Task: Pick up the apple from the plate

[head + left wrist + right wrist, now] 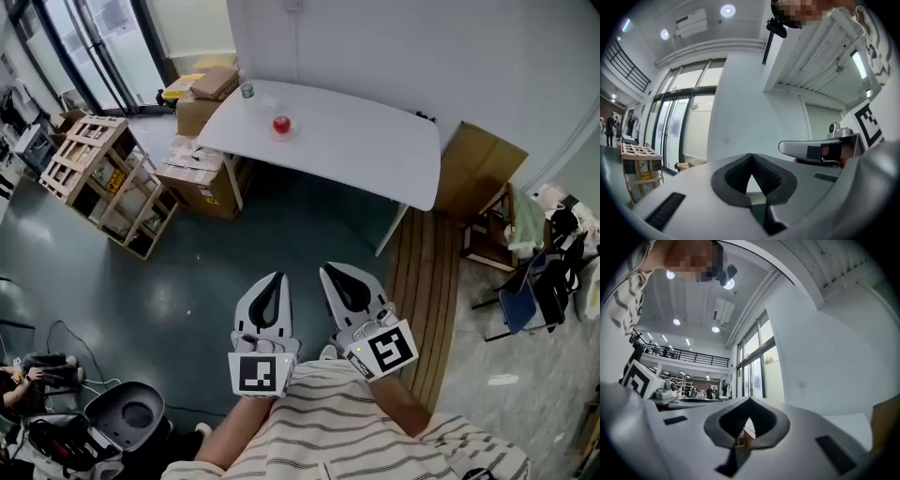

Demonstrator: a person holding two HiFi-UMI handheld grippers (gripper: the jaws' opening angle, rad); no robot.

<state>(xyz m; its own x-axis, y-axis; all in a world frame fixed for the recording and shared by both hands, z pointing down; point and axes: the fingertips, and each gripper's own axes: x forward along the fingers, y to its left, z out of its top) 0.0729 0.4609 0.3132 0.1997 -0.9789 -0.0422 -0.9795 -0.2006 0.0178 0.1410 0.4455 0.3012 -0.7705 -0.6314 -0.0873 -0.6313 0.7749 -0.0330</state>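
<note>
Fingertips of grey left gripper [275,278] and grey right gripper [328,271] are clenched, empty. The distant round red apple [281,124] must first be approached, then jaws opened.

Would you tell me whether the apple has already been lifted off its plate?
No, the apple sits on its plate on the white table, far from the left gripper and right gripper.

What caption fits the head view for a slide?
Left gripper and right gripper, jaws shut, far from the apple on the white table.

White table [356,141] on dark floor [281,246], crates [94,169] left.
</note>
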